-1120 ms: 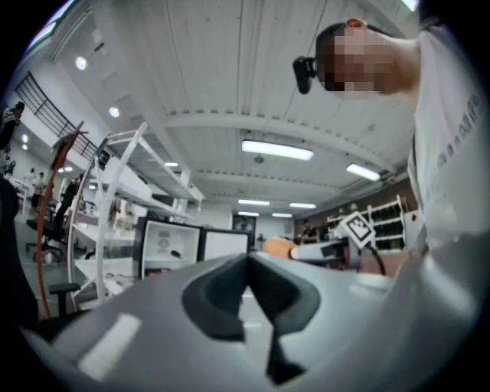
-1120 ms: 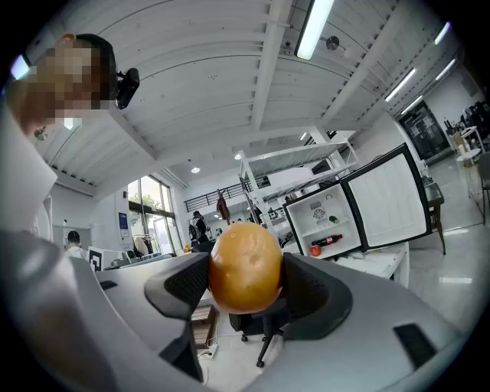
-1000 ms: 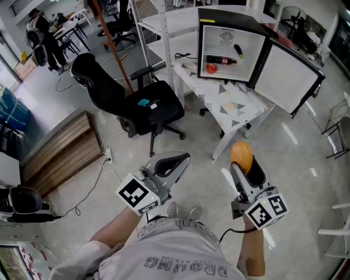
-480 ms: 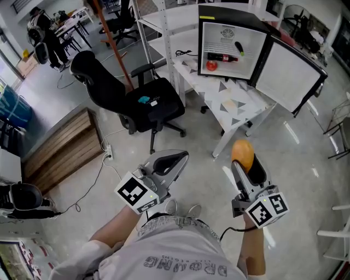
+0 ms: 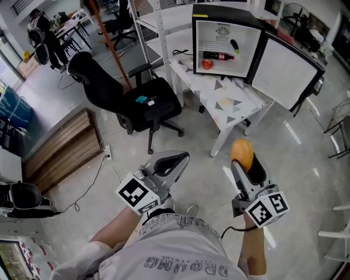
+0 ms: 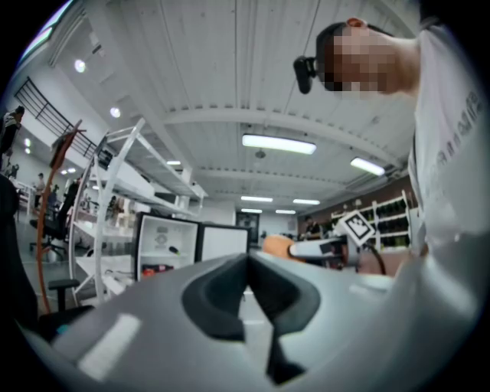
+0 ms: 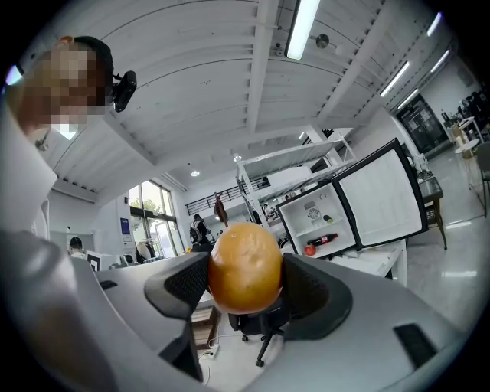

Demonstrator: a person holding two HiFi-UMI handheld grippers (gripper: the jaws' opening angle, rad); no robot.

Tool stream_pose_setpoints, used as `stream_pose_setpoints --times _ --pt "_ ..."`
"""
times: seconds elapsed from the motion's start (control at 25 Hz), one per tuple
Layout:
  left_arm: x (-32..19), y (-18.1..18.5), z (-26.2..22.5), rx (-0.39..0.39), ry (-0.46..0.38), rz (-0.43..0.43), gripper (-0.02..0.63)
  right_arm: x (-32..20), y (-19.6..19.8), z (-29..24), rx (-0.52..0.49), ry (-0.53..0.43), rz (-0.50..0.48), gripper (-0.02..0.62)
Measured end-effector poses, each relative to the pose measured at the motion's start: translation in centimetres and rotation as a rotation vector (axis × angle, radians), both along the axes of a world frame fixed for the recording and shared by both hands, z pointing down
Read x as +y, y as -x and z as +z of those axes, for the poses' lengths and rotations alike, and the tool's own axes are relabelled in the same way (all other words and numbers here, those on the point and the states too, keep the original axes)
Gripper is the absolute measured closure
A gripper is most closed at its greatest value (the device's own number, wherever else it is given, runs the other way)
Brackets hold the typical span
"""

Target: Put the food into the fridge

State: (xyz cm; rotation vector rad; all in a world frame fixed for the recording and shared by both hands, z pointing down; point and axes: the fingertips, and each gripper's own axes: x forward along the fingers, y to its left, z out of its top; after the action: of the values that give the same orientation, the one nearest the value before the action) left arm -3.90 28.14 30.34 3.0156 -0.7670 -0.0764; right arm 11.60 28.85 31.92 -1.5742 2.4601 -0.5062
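Observation:
My right gripper [image 5: 244, 159] [image 7: 246, 282] is shut on an orange-yellow round fruit [image 5: 242, 153] [image 7: 245, 266], held over the floor. My left gripper [image 5: 179, 159] [image 6: 246, 285] is shut, with nothing between its jaws. The small black fridge [image 5: 203, 15] [image 7: 341, 210] stands open on a white table [image 5: 232, 104] far ahead, its door [image 5: 283, 73] swung to the right. Inside it lie a bottle [image 5: 217, 56] [image 7: 325, 240], a red tomato [image 5: 206, 64] [image 7: 309, 249] and a dark item [image 5: 234, 46] on the upper shelf.
A black office chair [image 5: 131, 98] stands on the floor left of the table. A wooden pallet [image 5: 60, 153] lies at the left with a cable beside it. White shelving [image 5: 164, 33] rises behind the fridge. People sit at desks at the far upper left.
The view has shifted slightly: the fridge and table now sit a little further left and up in the head view. Both grippers hold their pose, the fruit still gripped.

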Motion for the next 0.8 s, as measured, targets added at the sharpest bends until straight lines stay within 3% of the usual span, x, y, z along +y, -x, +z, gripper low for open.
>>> stream_pose_setpoints --times 0.8 --pt "-2.8 -2.0 0.5 -0.011 -0.008 -0.033 0.598 -3.3 -2.0 1.2 -0.016 0.002 -0.034 0.31"
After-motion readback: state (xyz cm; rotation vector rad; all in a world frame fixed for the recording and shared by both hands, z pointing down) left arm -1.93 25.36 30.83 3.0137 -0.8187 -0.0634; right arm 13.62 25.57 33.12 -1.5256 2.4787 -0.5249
